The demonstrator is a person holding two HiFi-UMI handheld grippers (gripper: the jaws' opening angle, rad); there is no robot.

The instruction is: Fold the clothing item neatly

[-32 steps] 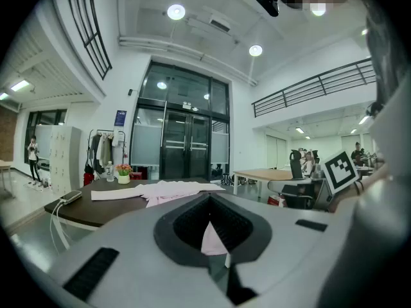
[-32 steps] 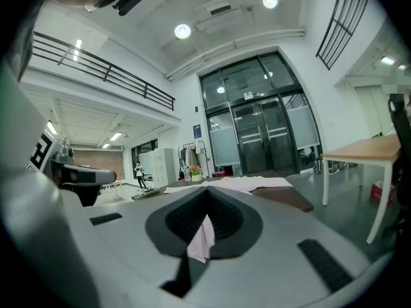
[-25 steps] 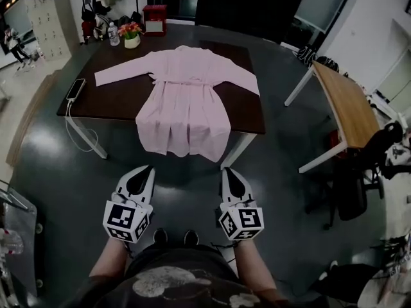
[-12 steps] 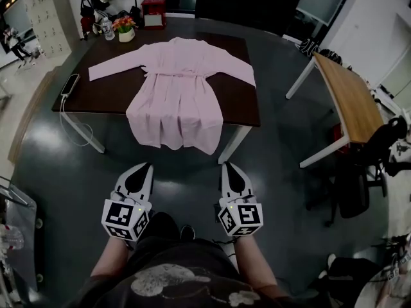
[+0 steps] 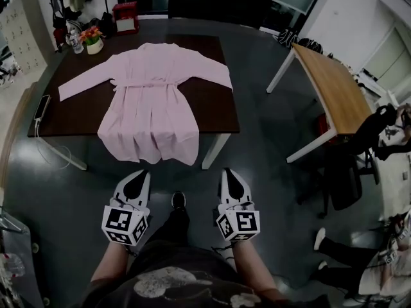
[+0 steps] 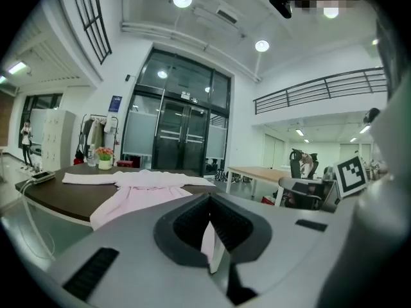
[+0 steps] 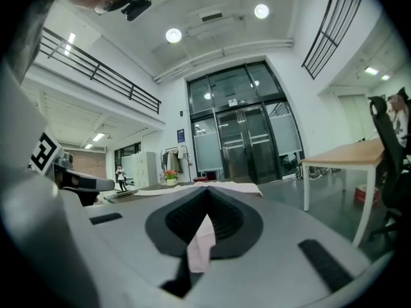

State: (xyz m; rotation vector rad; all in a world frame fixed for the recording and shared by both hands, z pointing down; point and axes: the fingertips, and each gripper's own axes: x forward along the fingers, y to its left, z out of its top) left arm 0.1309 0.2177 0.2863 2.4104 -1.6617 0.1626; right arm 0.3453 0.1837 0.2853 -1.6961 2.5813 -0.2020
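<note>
A pale pink robe [image 5: 151, 98] lies spread face up on a dark brown table [image 5: 215, 111], sleeves stretched out to both sides and a belt across the waist. Its hem hangs over the table's near edge. Both grippers hover low over the floor, well short of the table. My left gripper [image 5: 141, 174] points at the hem's left part; its jaws are shut with nothing in them. My right gripper [image 5: 228, 172] is also shut and holds nothing. The robe [image 6: 144, 188] shows ahead in the left gripper view, and the right gripper view has its far edge [image 7: 221, 187].
On the table stand a flower pot [image 5: 94, 42], a red box [image 5: 125, 17] and a phone [image 5: 43, 106] whose cable hangs off the left edge. A light wooden table [image 5: 327, 85] and a dark office chair [image 5: 359, 153] stand to the right. Another person's legs [image 5: 337, 252] show at bottom right.
The table and robe have slid left and come nearer in the head view as the person walks forward, one foot now out in front. Both grippers stay shut at the same height.
</note>
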